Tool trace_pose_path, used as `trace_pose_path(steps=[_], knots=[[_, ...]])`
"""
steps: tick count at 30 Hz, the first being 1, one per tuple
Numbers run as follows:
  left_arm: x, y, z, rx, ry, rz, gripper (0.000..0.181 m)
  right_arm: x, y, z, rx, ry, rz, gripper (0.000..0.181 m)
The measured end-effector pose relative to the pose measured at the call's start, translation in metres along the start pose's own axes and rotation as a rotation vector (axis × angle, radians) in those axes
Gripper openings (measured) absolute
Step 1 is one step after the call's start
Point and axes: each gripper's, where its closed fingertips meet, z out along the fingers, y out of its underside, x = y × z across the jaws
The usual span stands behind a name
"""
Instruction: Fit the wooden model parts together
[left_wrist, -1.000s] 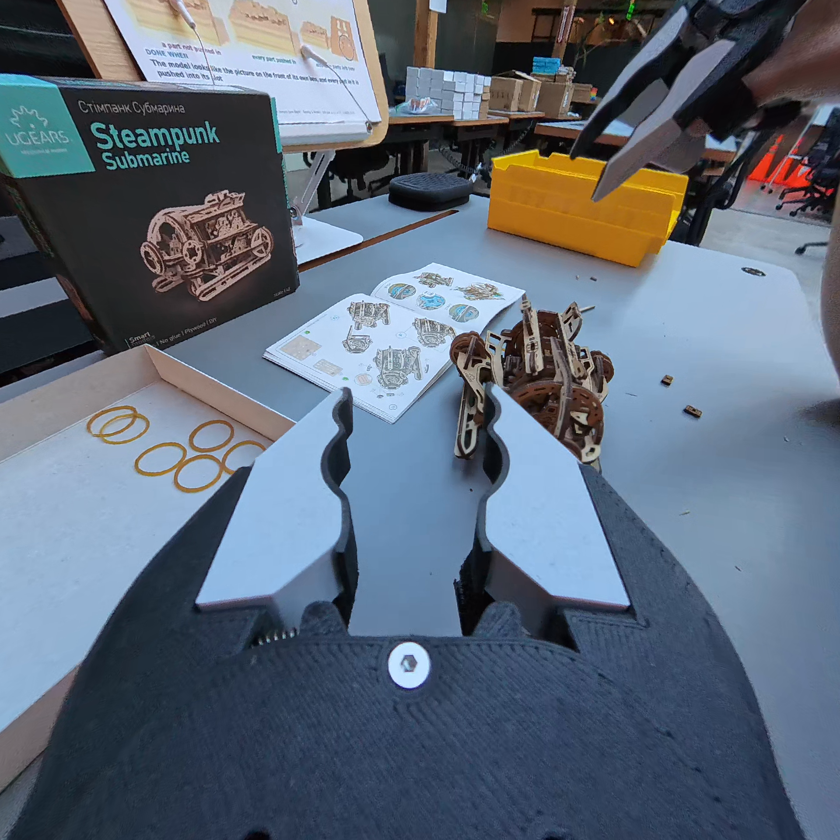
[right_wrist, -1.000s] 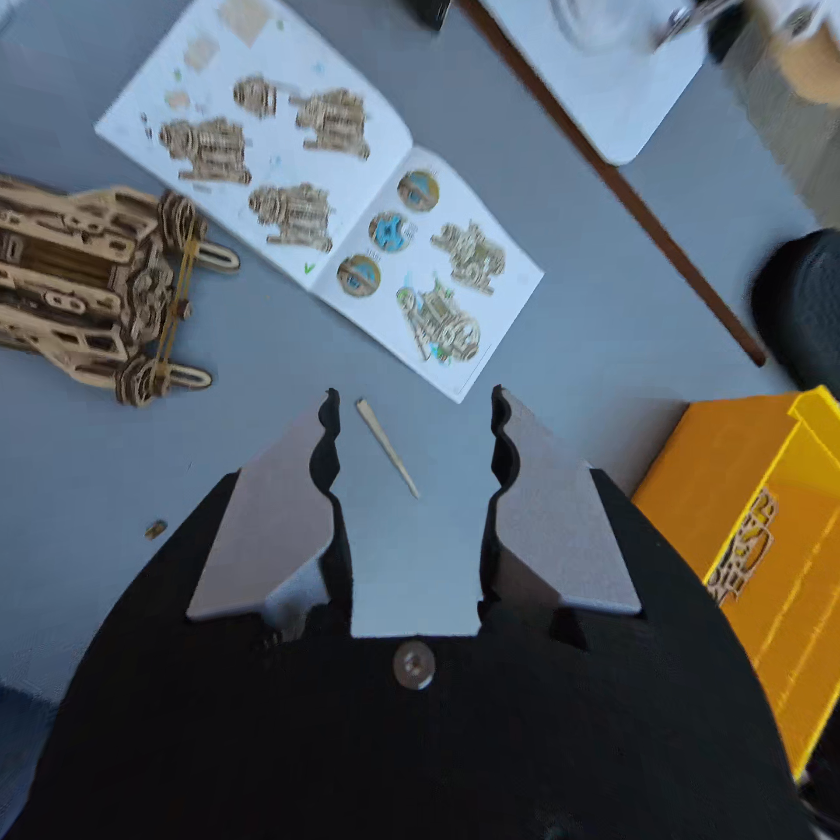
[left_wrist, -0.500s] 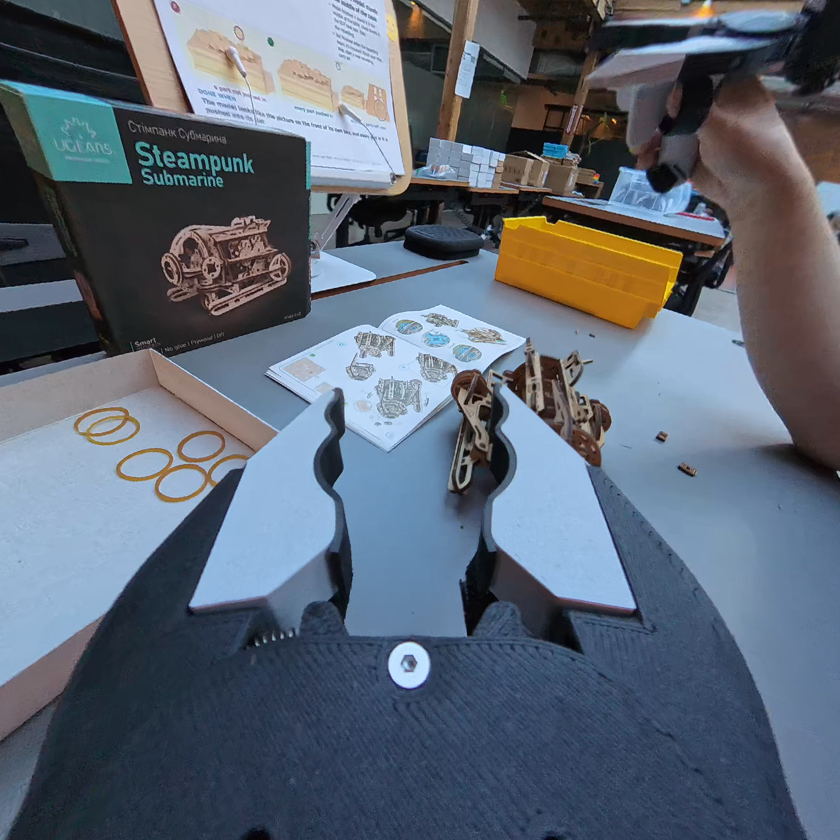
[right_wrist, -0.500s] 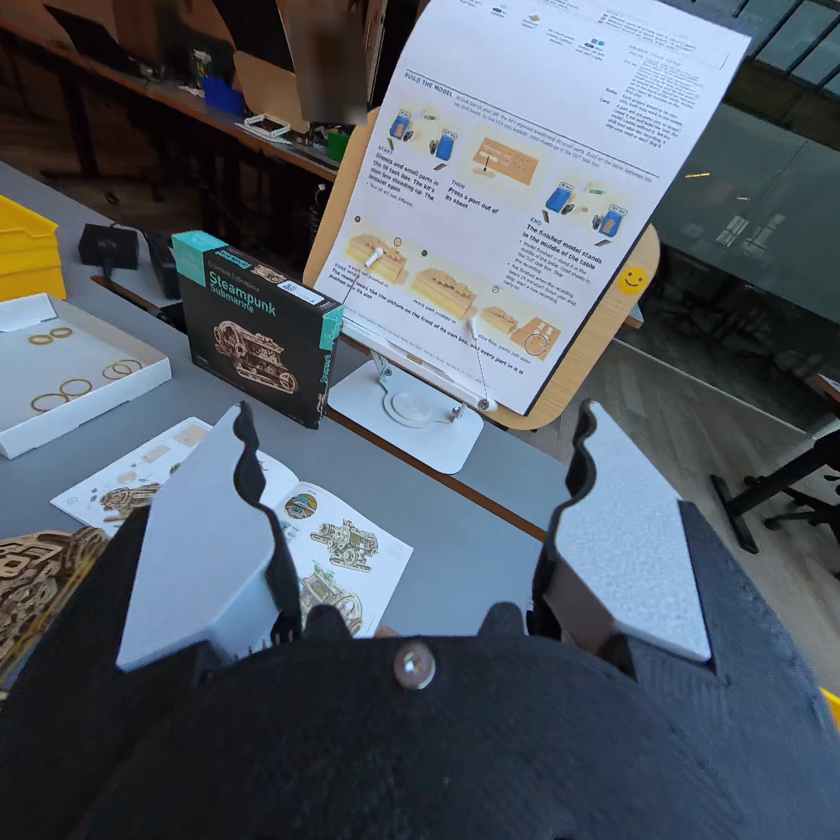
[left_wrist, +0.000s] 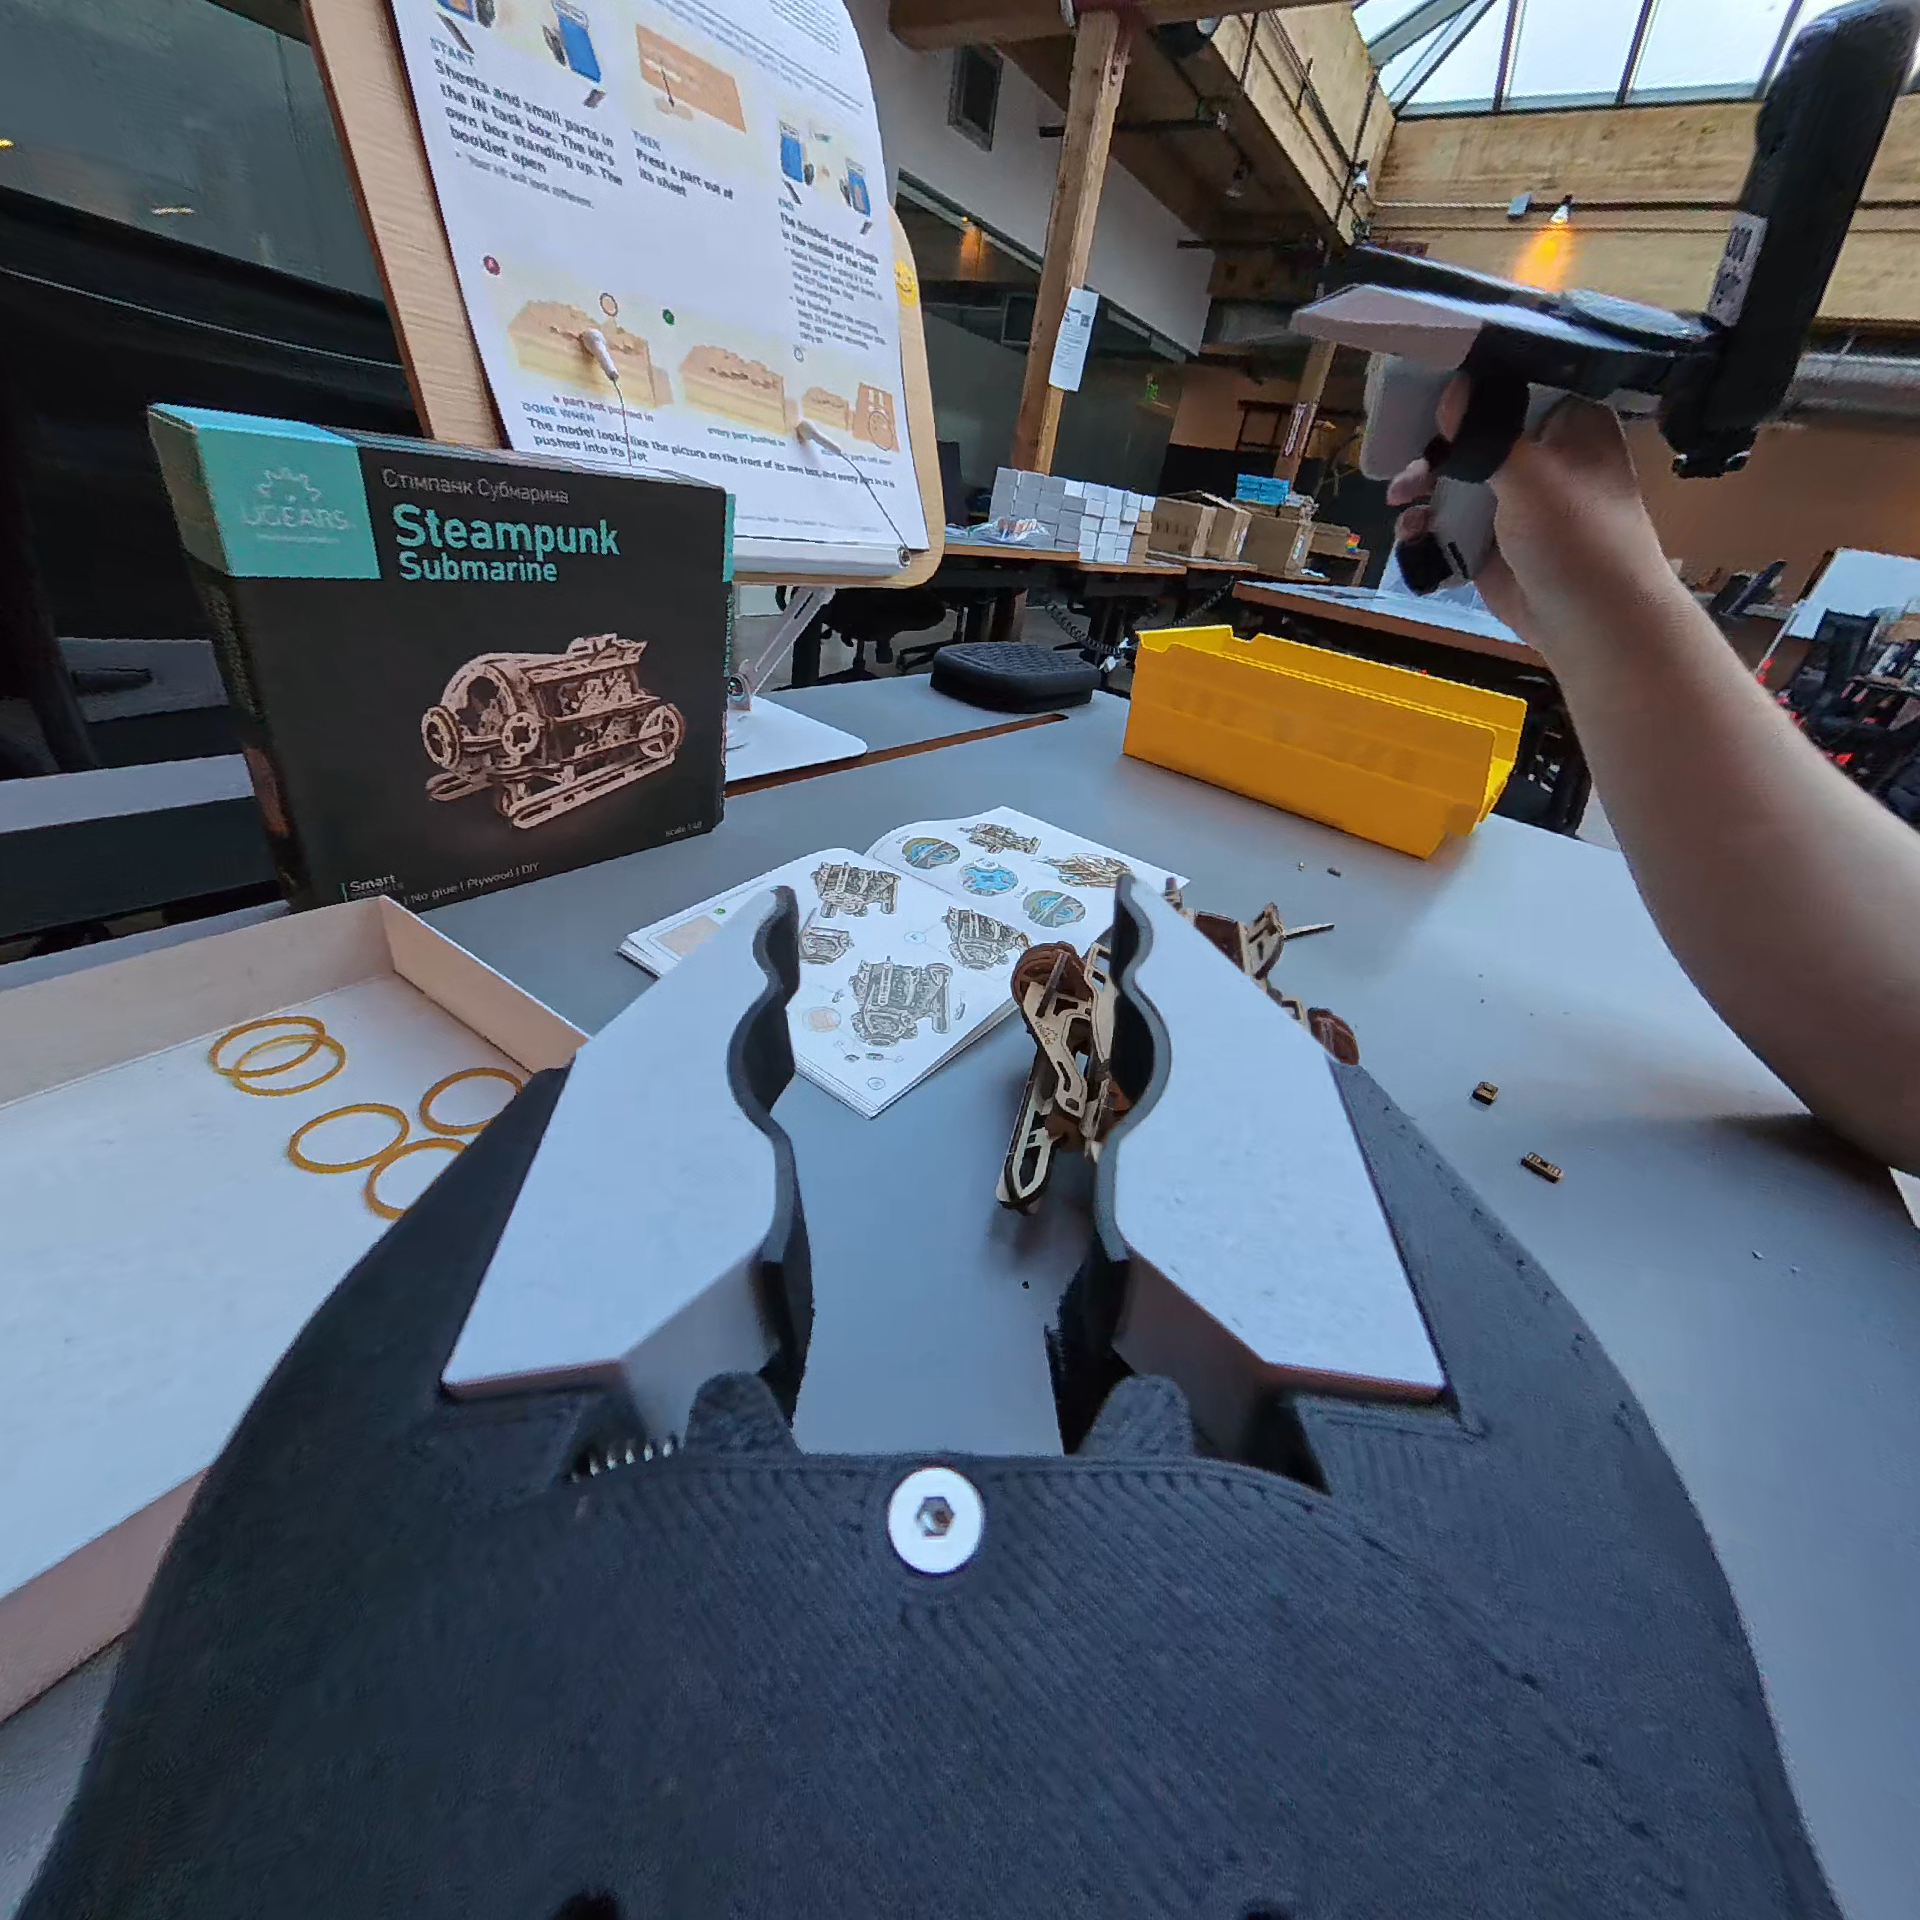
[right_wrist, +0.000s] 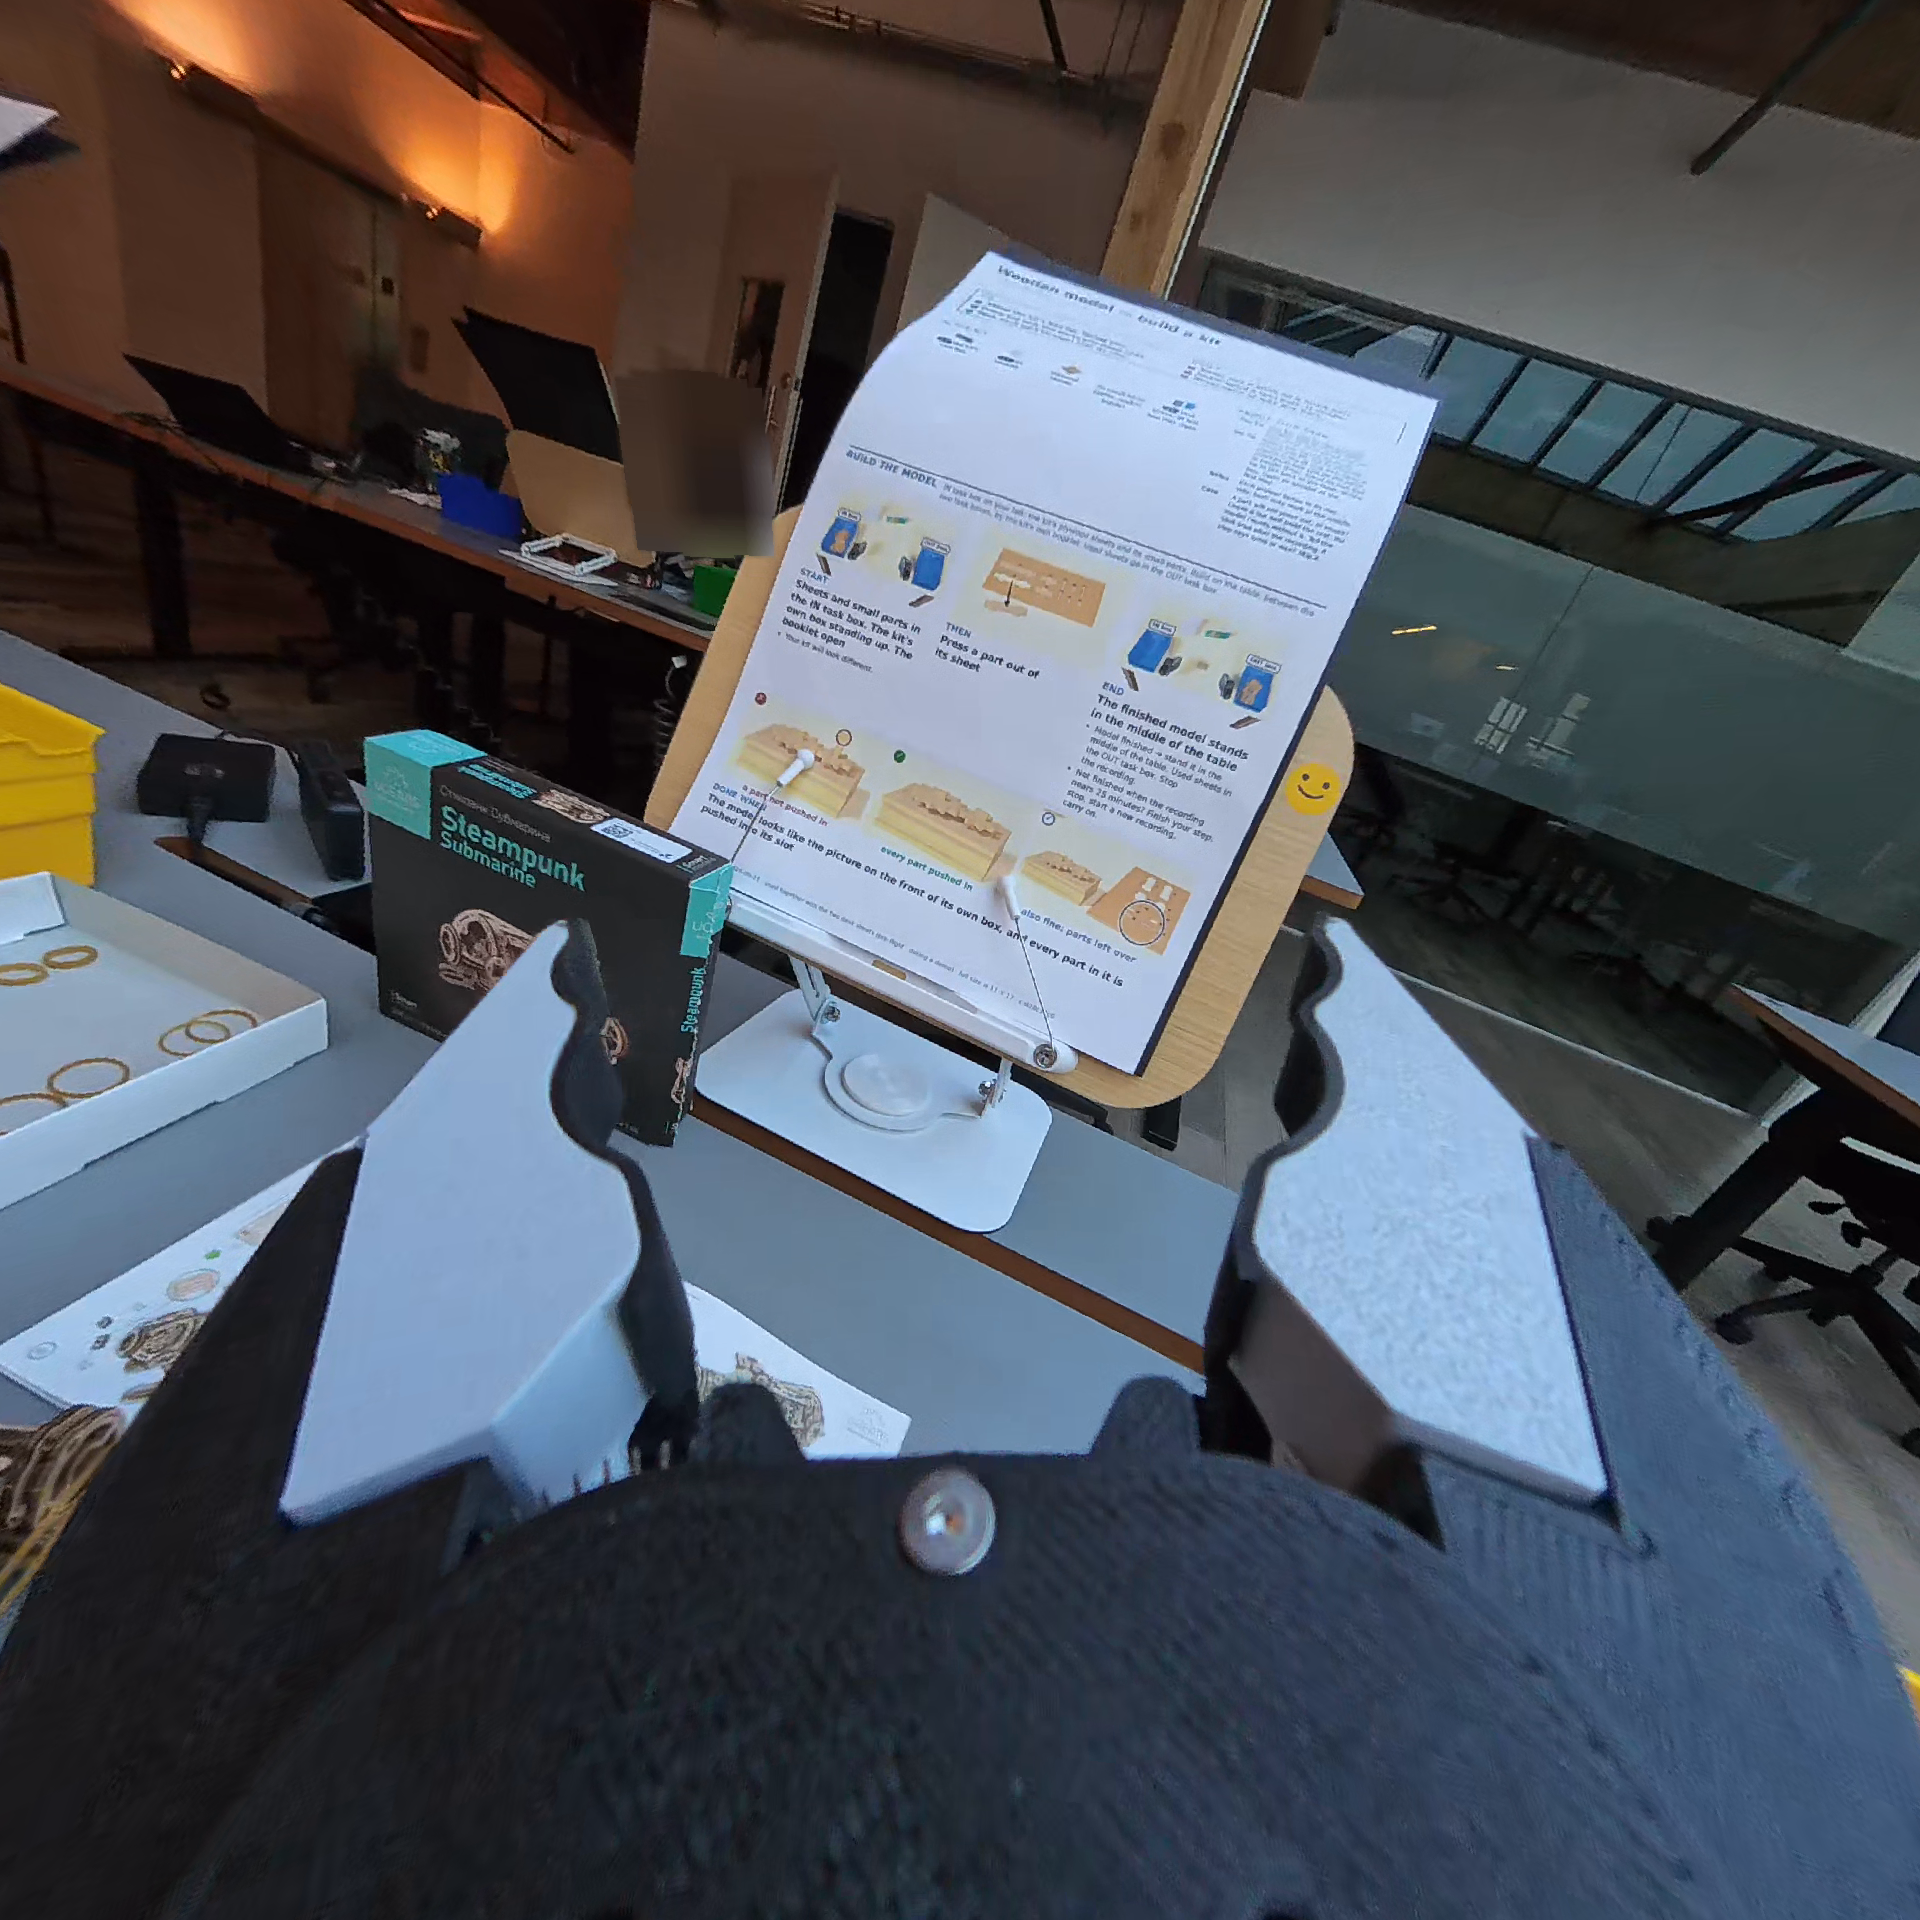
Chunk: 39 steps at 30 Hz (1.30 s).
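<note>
The partly built wooden model (left_wrist: 1055, 1049) stands on the grey table (left_wrist: 1621, 1039), just past my left gripper (left_wrist: 951, 935) and partly hidden behind its right finger. My left gripper is open and empty, low over the table. My right gripper (right_wrist: 945, 956) is open wide and empty. It is held high in the air and faces the instruction sheet (right_wrist: 1049, 665) on its stand. It also shows in the left wrist view (left_wrist: 1371, 358), held by a hand at the upper right. An edge of the model shows in the right wrist view (right_wrist: 42, 1455).
The open booklet (left_wrist: 904, 956) lies beside the model. The dark kit box (left_wrist: 468, 665) stands behind it. A shallow tray (left_wrist: 125, 1247) with rubber bands (left_wrist: 343, 1138) lies at the left. A yellow bin (left_wrist: 1320, 727) sits at the back right. Small wooden bits (left_wrist: 1541, 1167) lie near the person's forearm (left_wrist: 1745, 862).
My right gripper has swung up from looking down at the table to facing the instruction sheet, and its jaws have opened wider. My left gripper has tilted up a little and stays open.
</note>
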Motion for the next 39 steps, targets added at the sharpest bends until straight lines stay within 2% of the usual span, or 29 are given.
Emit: trace_pose_path(steps=[7, 11, 18, 24, 33, 37, 39], knots=[[-0.002, 0.005, 0.001, -0.021, 0.011, -0.01, 0.062, -0.013, -0.021, -0.007, 0.04, 0.0, -0.062, 0.131], [0.011, 0.011, 0.003, -0.052, 0.097, -0.003, 0.062, -0.022, -0.03, -0.01, 0.055, -0.031, -0.066, 0.13], [0.038, 0.022, 0.002, -0.12, 0.221, 0.134, 0.064, -0.034, -0.017, -0.006, -0.021, -0.097, -0.1, 0.131], [0.045, 0.025, 0.001, -0.139, 0.257, 0.126, 0.063, -0.047, -0.009, -0.004, -0.058, -0.137, -0.188, 0.13], [0.051, 0.025, 0.002, -0.134, 0.275, 0.113, 0.058, -0.052, -0.014, -0.007, -0.022, -0.121, -0.301, 0.109], [0.051, 0.024, 0.003, -0.121, 0.264, 0.14, 0.055, -0.057, 0.004, -0.006, -0.08, -0.196, -0.313, 0.081], [0.051, 0.024, 0.002, -0.123, 0.27, 0.131, 0.055, -0.058, 0.012, -0.004, -0.102, -0.218, -0.313, 0.077]])
